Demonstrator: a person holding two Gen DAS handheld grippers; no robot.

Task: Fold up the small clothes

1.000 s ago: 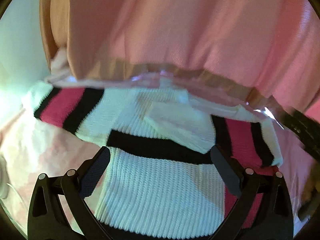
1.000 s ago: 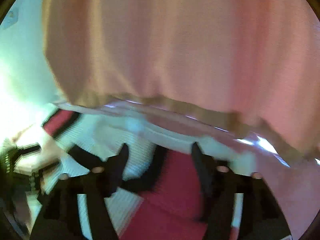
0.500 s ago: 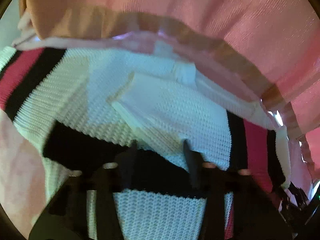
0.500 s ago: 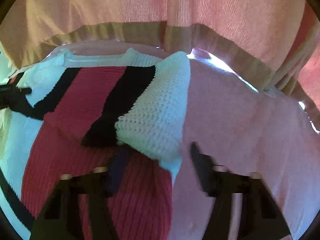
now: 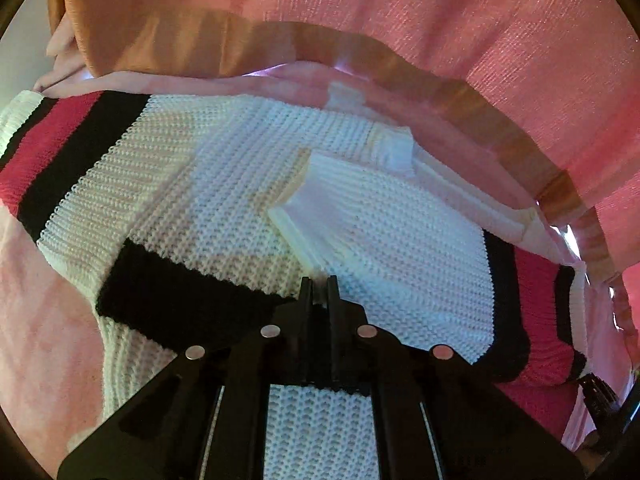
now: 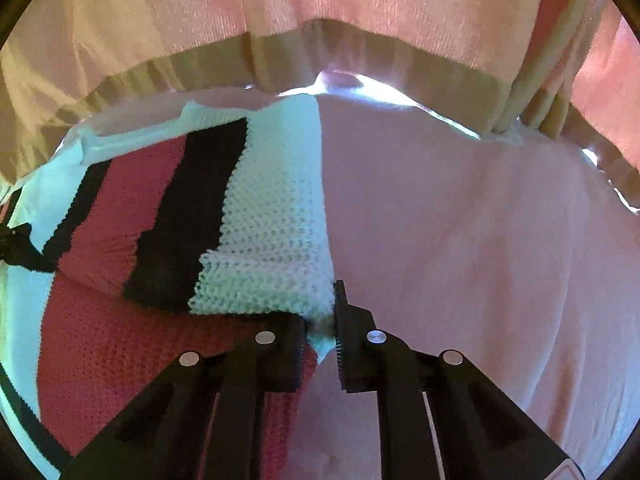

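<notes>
A small knitted sweater with white, black and red stripes is lying spread out flat on a soft pink cloth-covered surface. The knit is looking thick and bumpy, with little rows of stitches. Most of the body is white, with a wide black band running across it. Each sleeve is showing a red stripe with black stripes on both sides and a white ribbed cuff at the end. A ribbed white collar is sitting folded on the top part of the sweater. A pink curtain with a tan hem is hanging behind the surface.

The left black tongs are pressed together, pinching the knit right where the black band is meeting the white part, just below the collar.

The left view is showing the whole front of the sweater, the collar and both sleeves. At its lower right edge a bit of the other black tool is peeking in.

The right view is showing only one sleeve, lying folded over the red part of the sweater, and a lot of bare pink surface beside it. The right black tongs are closing on the white cuff edge of that sleeve, with the knit squeezed between them.
</notes>
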